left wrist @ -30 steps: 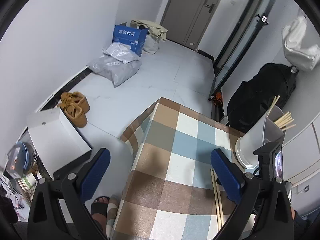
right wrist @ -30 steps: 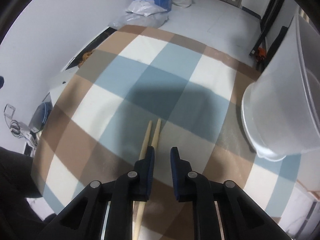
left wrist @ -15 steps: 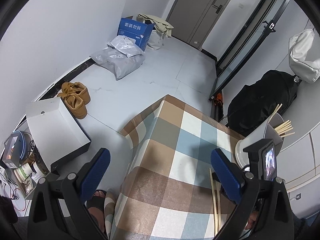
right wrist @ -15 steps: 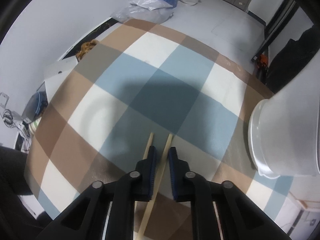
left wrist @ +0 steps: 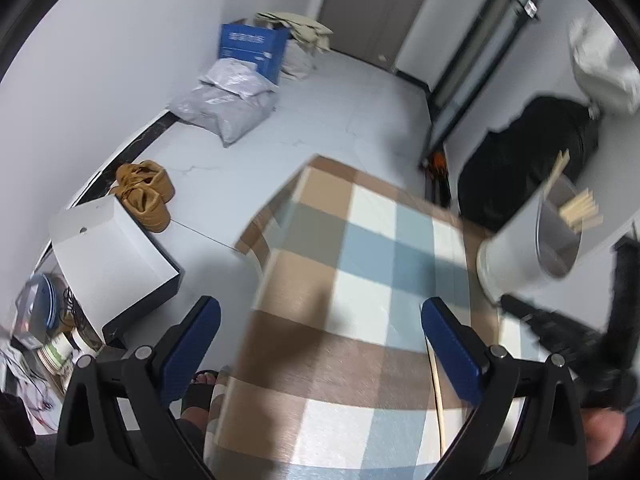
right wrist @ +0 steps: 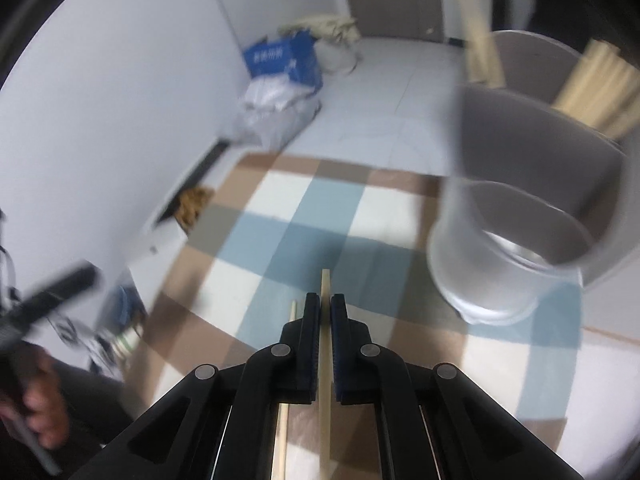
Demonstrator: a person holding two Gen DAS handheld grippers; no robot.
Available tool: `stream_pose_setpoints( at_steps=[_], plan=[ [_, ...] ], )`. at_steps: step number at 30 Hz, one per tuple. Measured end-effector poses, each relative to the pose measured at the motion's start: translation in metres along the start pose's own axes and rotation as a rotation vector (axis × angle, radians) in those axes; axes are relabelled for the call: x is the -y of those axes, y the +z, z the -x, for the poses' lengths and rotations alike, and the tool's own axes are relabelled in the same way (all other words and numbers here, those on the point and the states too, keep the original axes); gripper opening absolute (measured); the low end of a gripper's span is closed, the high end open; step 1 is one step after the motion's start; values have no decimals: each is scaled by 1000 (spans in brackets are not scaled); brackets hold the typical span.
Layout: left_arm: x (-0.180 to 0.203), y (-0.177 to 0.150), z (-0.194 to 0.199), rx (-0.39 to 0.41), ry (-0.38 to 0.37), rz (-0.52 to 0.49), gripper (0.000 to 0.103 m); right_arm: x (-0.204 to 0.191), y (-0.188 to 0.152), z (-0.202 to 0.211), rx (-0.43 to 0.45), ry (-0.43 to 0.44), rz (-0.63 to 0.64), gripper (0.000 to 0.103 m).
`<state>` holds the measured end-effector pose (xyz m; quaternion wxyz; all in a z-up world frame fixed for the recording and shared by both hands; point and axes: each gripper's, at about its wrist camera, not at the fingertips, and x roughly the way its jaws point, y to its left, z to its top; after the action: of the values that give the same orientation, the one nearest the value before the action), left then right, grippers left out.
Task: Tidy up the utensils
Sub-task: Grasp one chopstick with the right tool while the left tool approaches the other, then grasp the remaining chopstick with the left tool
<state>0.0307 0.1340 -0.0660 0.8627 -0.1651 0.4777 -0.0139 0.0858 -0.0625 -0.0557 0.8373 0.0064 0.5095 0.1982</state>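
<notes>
My right gripper (right wrist: 325, 306) is shut on a wooden chopstick (right wrist: 325, 288) and holds it above the checked tablecloth (right wrist: 280, 240). A second chopstick (right wrist: 290, 320) lies on the cloth just left of the fingers. A translucent white cup (right wrist: 516, 240) with several chopsticks (right wrist: 596, 92) in it stands to the right. In the left wrist view my left gripper (left wrist: 320, 328) is open and empty above the table's near left part. The cup (left wrist: 528, 248) is at the right there, and one chopstick (left wrist: 438, 396) lies by the right finger. The right gripper's black body (left wrist: 568, 332) shows blurred.
The table's left edge (left wrist: 256, 240) drops to a white tiled floor. On the floor are a white box (left wrist: 112, 256), tan shoes (left wrist: 144, 192), grey bags (left wrist: 224, 108) and a blue carton (left wrist: 252, 48). A black bag (left wrist: 528, 160) sits behind the table.
My right gripper has closed fully on one chopstick and lifted it, tilting up toward the cup. The other chopstick stays on the cloth. The left gripper shifted a little and stays open.
</notes>
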Motion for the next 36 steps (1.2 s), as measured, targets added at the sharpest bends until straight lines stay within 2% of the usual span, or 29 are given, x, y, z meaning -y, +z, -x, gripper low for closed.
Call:
stream_pose_setpoints(
  at_steps=[3,9,13,15,17,21,27,31,33,34,36],
  plan=[
    [15,-7,-12,-67,-29,-38,98,25,-7,22,67,48,-109,4],
    [51,-25,-35,-181,-10,-123,96,71,-30,50,170,125,-327,4],
    [70,-35,-48,-244,32,-188,83,100,-45,62,219,158,-419,4],
    [79,-42,-54,-274,51,-224,72,105,-50,65,237,166,-442,4],
    [81,-46,-56,-293,71,-238,71,113,-56,73,266,185,-476,4],
    [76,-46,-62,-320,135,-225,71,118,-63,86,296,170,-474,4],
    [75,-43,-73,-346,193,-228,71,121,-64,95,325,150,-431,4],
    [74,-35,-78,-366,214,-194,68,124,-64,106,346,172,-427,4],
    [75,-30,-78,-367,219,-188,49,125,-64,112,362,179,-424,4],
    [77,-28,-78,-371,217,-193,43,126,-63,115,371,184,-424,4],
    [82,-26,-78,-390,210,-202,16,126,-63,116,380,191,-427,4]
  ],
)
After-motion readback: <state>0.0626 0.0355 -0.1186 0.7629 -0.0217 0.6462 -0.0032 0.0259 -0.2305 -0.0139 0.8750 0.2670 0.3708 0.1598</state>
